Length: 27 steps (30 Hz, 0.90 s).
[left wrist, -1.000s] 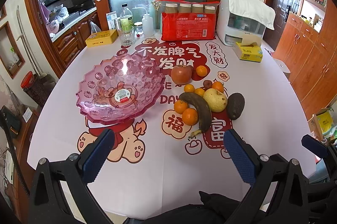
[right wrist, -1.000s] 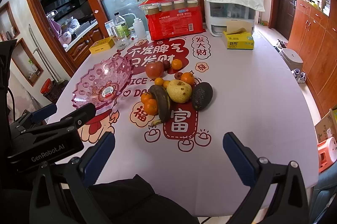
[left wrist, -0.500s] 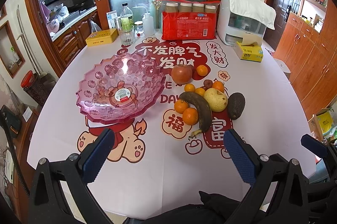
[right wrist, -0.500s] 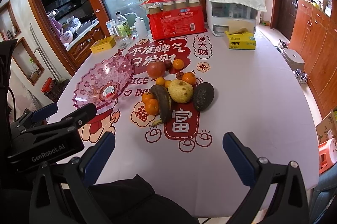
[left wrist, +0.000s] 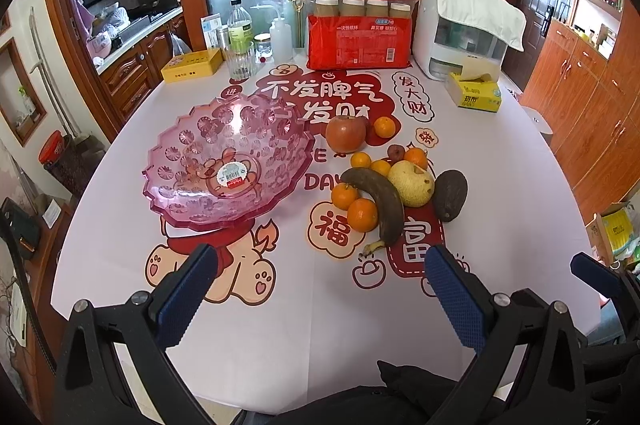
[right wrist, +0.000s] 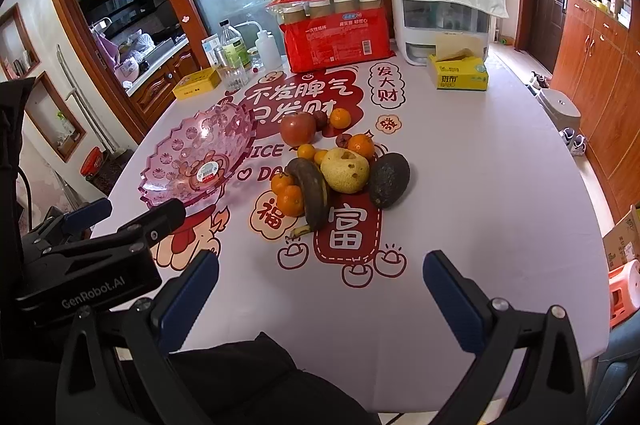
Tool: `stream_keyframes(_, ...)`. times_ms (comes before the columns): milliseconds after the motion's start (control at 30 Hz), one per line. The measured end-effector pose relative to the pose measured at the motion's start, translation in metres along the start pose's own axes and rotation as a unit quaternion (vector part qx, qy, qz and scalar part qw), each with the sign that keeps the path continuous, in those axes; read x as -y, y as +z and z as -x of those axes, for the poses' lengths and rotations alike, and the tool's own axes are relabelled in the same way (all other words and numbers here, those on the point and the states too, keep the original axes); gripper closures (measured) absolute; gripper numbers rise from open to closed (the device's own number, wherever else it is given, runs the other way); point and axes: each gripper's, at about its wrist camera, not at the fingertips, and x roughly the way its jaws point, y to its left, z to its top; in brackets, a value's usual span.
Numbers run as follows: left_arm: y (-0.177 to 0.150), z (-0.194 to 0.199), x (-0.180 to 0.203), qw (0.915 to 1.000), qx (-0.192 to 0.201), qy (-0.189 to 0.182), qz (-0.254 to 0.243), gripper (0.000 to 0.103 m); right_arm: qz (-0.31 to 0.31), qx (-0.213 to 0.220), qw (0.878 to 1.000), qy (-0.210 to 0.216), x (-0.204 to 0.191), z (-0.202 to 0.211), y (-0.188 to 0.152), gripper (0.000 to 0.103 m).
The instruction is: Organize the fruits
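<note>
Left wrist view: left hand-held gripper [left wrist: 320, 289] spread wide, nothing between its fingers, over the near edge of the tabletop [left wrist: 500, 161].
Right wrist view: right hand-held gripper [right wrist: 320, 285] also spread wide and empty, over the near tabletop edge; the left one shows at its lower left.
Bowl: pink plastic bowl [left wrist: 228, 161] empty, sticker inside, on the left half of the tabletop, tilted.
Fruit pile: right of the bowl, mid-tabletop, apart from both grippers.
Banana: dark banana [left wrist: 380, 201] at the front of the pile, lying against the pear [left wrist: 412, 183].
Avocado: avocado [left wrist: 450, 195] just right of the pear.
Oranges: two oranges [left wrist: 354, 207] touching the banana's left side; more small ones behind.
Apple: red apple [left wrist: 346, 134] at the back of the pile, nearest the bowl rim.
Back of tabletop: red pack of cups [left wrist: 358, 41], tissue box [left wrist: 474, 95], white appliance [left wrist: 464, 29], bottles [left wrist: 240, 33].
</note>
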Motion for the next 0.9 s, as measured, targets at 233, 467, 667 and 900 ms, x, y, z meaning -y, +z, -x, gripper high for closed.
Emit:
stream_keyframes(233,0.001,-0.007,0.007,1.0000,-0.009,0.002,-0.004,0.001,-0.001,0.000,1.000,0.001,0.005,-0.002,0.004,0.000)
stream_keyframes(467,0.007,-0.012,0.010,0.9997,-0.023,-0.001,-0.009,0.001,0.001,0.006,1.000,0.000,0.002,-0.008,0.008,0.000)
stream_keyframes(667,0.021,-0.022,0.012,0.9992,-0.036,-0.005,-0.018,0.001,-0.001,0.009,1.000,0.008,-0.002,-0.019,0.025,0.000)
stream_keyframes(900,0.042,-0.038,0.017,0.9987,-0.044,-0.007,-0.025,0.001,0.009,0.010,1.000,-0.006,0.008,-0.028,0.036,0.000)
